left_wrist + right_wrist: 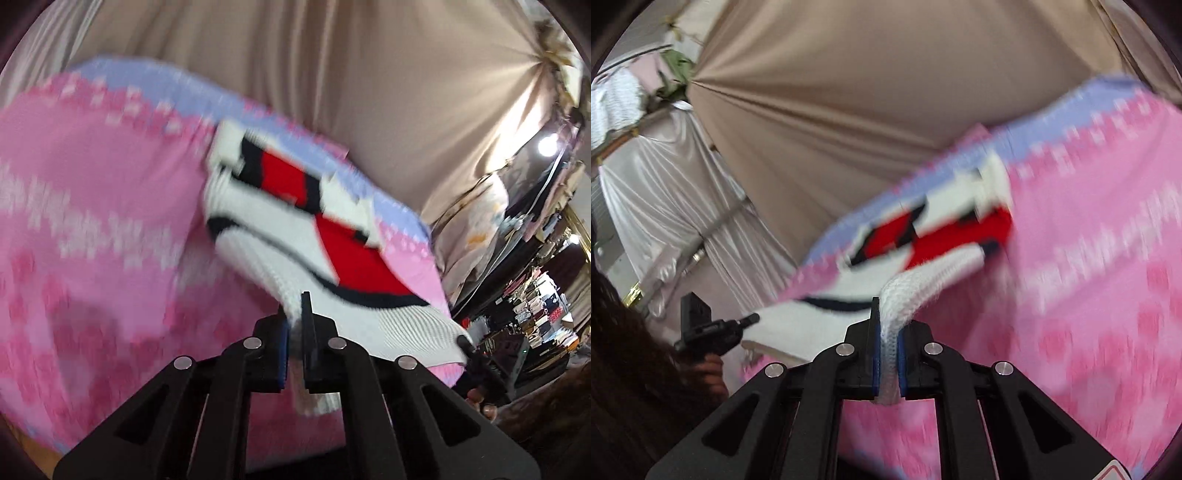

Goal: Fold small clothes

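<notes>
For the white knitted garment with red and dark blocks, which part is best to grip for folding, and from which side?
Grip the white ribbed edge of the knitted garment, at two spread points, coming from the near side along the pink cloth. The edge is thin enough to fit between the fingers, as the left gripper and right gripper show, both shut on it. The blur hides finer detail.

Pink cloth (pixel 92 229) motion-blurred; sweater (pixel 280 229) far end blurred, pattern unclear.
</notes>
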Motion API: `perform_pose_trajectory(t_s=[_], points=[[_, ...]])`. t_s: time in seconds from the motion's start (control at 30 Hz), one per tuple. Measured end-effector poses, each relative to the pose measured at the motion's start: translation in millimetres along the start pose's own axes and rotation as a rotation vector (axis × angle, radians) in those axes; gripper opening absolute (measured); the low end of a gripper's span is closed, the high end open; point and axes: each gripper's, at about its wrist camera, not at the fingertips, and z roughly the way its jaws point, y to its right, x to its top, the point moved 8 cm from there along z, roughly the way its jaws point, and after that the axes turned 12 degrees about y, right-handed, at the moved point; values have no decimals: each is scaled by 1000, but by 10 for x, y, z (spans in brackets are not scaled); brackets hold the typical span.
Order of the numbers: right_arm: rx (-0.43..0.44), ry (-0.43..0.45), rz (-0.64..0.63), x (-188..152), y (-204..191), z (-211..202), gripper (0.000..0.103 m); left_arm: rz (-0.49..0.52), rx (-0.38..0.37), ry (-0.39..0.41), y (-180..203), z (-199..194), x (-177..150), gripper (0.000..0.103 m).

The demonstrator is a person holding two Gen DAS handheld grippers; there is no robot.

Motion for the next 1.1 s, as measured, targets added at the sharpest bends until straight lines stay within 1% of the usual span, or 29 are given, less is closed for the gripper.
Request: perform_pose_trajectory(t_s=[0.07, 0.13, 0.17, 0.2, 0.23, 0.27, 0.3, 0.33, 0.37, 0.4, 0.43, 0.47, 0.5, 0.53, 0.57, 0.6, 0.63, 0.67, 0.7, 0.73, 0.8, 0.87, 0.9, 0.93, 0.97, 1.0, 1.03, 1.07, 1.1], points=[[7, 47, -21, 402, 35, 305, 7, 65, -10, 51, 129, 193, 364, 5], [-27, 75, -48, 724, 194, 713, 7, 92, -26, 68, 185, 453, 691, 5], [-47, 71, -39, 861, 341, 1001, 7, 115, -16, 82, 191, 672, 913, 5], [-70, 59, -5, 963, 528, 1307, 7, 133, 13, 93, 168, 882, 1080, 5], [-83, 44, 25, 1003, 685, 1557, 7, 153, 53, 94, 121, 1223, 1292, 5], [-97, 18, 59, 1025, 885, 1870, 8, 164, 92, 98, 76, 1463, 1421, 5], [-144, 4, 78, 1024, 1096, 2121, 8, 167, 154, 108, -28, 1776, 1561, 7], [-180, -14, 84, 1005, 1263, 2332, 15, 172, 187, 101, -127, 2067, 1647, 9], [-233, -26, 89, 976, 1452, 2533, 16, 172, 222, 93, -222, 2283, 1690, 10], [-300, -22, 85, 972, 1613, 2642, 16, 147, 289, 87, -405, 2578, 1711, 11], [-337, -9, 81, 987, 1719, 2686, 16, 138, 303, 62, -521, 2782, 1691, 17], [-340, 5, 78, 985, 1765, 2673, 16, 140, 344, 24, -681, 2961, 1636, 17], [-343, 16, 67, 995, 1772, 2631, 18, 134, 414, 5, -851, 3069, 1599, 15], [-351, 23, 44, 993, 1756, 2567, 30, 121, 423, 2, -949, 3094, 1580, 19], [-375, 28, -10, 987, 1730, 2478, 52, 99, 387, -5, -995, 3067, 1544, 23], [-390, 31, -60, 978, 1692, 2425, 61, 85, 357, -6, -993, 3006, 1524, 37], [-392, 29, -110, 966, 1649, 2378, 66, 85, 322, 4, -961, 2901, 1502, 58], [-388, 10, -151, 924, 1604, 2374, 66, 108, 297, 18, -907, 2799, 1488, 67], [-383, -17, -165, 882, 1591, 2433, 66, 149, 287, 30, -840, 2747, 1480, 82], [-387, -52, -170, 831, 1601, 2539, 66, 217, 289, 28, -766, 2741, 1464, 88], [-421, -104, -176, 735, 1689, 2743, 66, 276, 294, -20, -660, 2881, 1421, 88], [-478, -164, -199, 604, 1785, 2959, 66, 273, 312, -78, -687, 3146, 1385, 85], [-488, -199, -203, 529, 1818, 3043, 66, 258, 320, -104, -735, 3270, 1360, 79], [-497, -229, -209, 463, 1835, 3100, 59, 241, 330, -131, -772, 3361, 1338, 61], [-505, -254, -222, 413, 1856, 3139, 32, 214, 331, -167, -814, 3453, 1298, 50], [-510, -270, -249, 389, 1840, 3149, 11, 199, 337, -192, -850, 3499, 1266, 27], [-502, -247, -262, 429, 1785, 3107, 7, 192, 346, -198, -866, 3504, 1256, 8], [-457, -182, -255, 561, 1661, 2995, 7, 194, 337, -177, -839, 3435, 1307, 8], [-400, -116, -226, 731, 1532, 2848, 7, 194, 328, -133, -797, 3309, 1402, 7]])
